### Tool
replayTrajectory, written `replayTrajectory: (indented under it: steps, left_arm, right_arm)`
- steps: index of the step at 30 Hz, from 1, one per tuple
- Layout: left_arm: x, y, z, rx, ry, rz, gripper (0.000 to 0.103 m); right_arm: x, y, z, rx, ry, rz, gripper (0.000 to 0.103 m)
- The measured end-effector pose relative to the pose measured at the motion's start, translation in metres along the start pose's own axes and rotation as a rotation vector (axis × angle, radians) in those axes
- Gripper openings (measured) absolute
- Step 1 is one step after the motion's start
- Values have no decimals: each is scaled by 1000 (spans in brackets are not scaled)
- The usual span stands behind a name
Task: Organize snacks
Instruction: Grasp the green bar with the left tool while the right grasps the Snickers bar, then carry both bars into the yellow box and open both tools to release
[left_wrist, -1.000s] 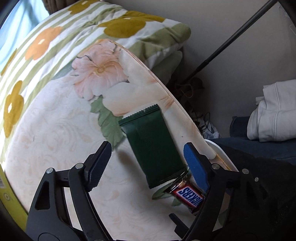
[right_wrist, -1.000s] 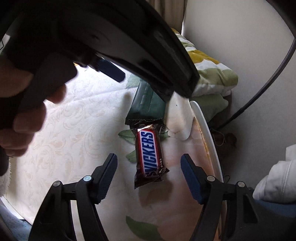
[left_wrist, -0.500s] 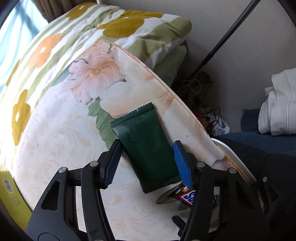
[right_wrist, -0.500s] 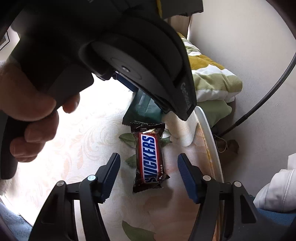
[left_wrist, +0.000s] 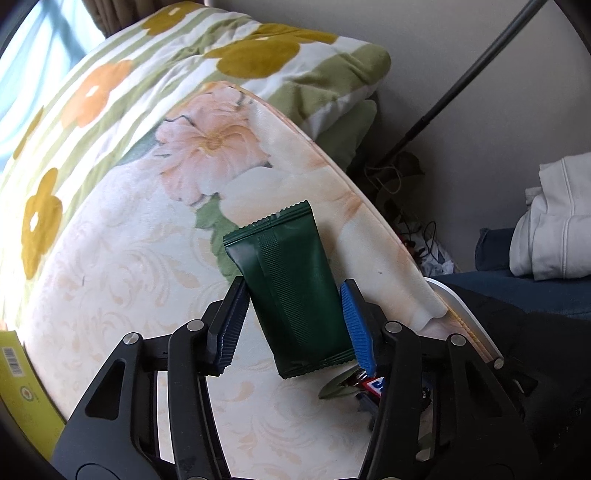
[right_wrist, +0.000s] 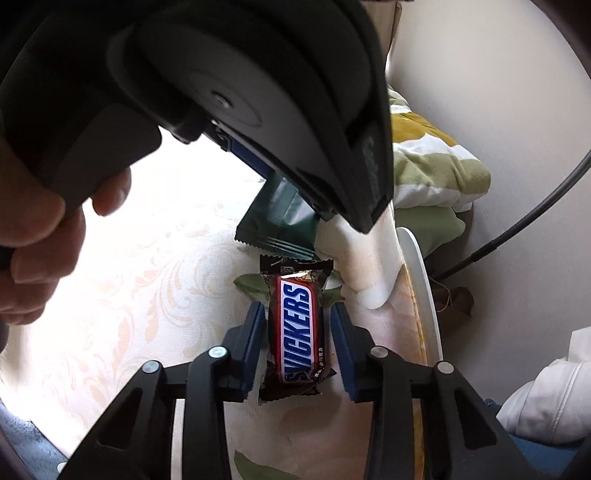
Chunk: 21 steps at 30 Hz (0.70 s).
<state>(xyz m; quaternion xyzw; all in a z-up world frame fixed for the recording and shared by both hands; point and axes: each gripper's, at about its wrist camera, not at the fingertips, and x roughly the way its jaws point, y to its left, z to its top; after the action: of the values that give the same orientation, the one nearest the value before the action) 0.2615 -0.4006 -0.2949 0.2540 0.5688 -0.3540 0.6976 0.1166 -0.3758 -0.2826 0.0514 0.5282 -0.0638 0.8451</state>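
Both grippers close on snacks at the right edge of the flower-print table (left_wrist: 122, 258). Your left gripper (left_wrist: 295, 325) clamps the dark green packet (left_wrist: 291, 291) across its width near the lower seal; your right gripper (right_wrist: 297, 343) pinches the Snickers bar (right_wrist: 297, 328) at mid-length, just short of the packet's near end. Lift each straight up and keep them level, since both wrappers are slick and the packet may sag or slide beyond the pads. Raise the bar first, or draw the two apart, as the grippers crowd each other. Compared with a second ago, both sets of jaws, then wide open around their snacks, have just been closing onto them.
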Motion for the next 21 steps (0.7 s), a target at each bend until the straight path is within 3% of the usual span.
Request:
replayTrajectory:
  steps: [12, 21]
  left_arm:
    - [-30, 34, -8, -85, -47, -2, 48]
    - [-103, 81, -21, -179, -189, 9, 48]
  right_arm:
    - [-15, 5, 16, 4, -14, 0, 26]
    - [-59, 31, 53, -61, -107, -18, 26]
